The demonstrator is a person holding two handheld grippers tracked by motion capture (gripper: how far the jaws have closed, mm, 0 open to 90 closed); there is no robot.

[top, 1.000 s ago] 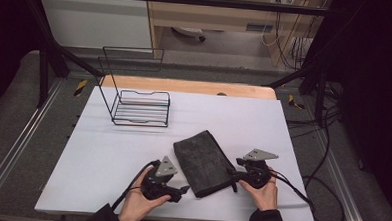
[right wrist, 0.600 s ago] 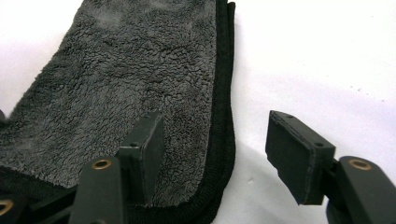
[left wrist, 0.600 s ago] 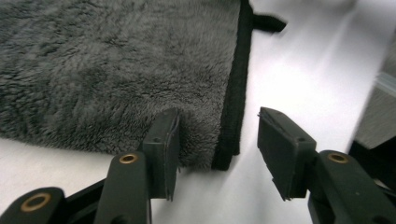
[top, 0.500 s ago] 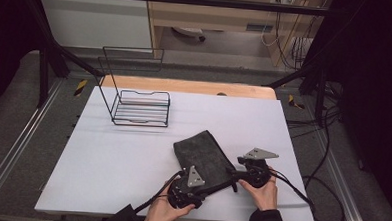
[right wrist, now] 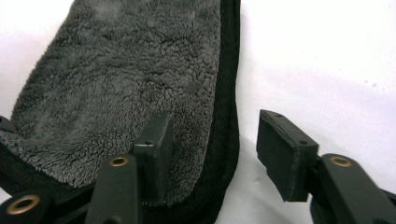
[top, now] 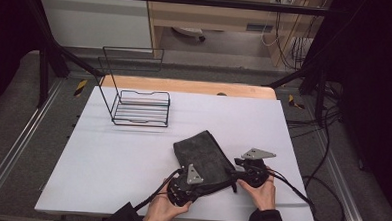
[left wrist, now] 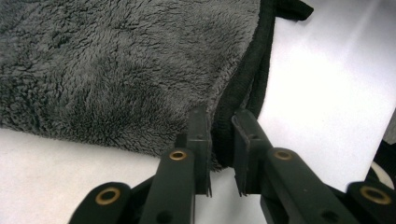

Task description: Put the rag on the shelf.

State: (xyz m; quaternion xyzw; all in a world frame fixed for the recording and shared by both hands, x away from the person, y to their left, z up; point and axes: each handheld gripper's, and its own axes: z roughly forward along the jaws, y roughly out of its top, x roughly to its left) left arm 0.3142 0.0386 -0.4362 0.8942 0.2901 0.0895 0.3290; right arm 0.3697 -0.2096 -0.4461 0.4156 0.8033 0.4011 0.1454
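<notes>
White counter (top: pixel 132 153) carries a folded grey towel (top: pixel 202 156). My left tongs (left wrist: pixel 219 154), just closing, pinch its hem; right tongs (right wrist: pixel 215 149) straddle the edge, spread. I'd close right firmly before lifting.

Fluffy grey cloth towel (left wrist: pixel 116 70) with a black stitched hem, my matt black plastic jaws, smooth white table (top: pixel 132 158), thin wire rack (top: pixel 139 105)

Bright overhead light on the white table (top: pixel 132 158), dark surroundings, soft focus, gripper views overexposed
</notes>
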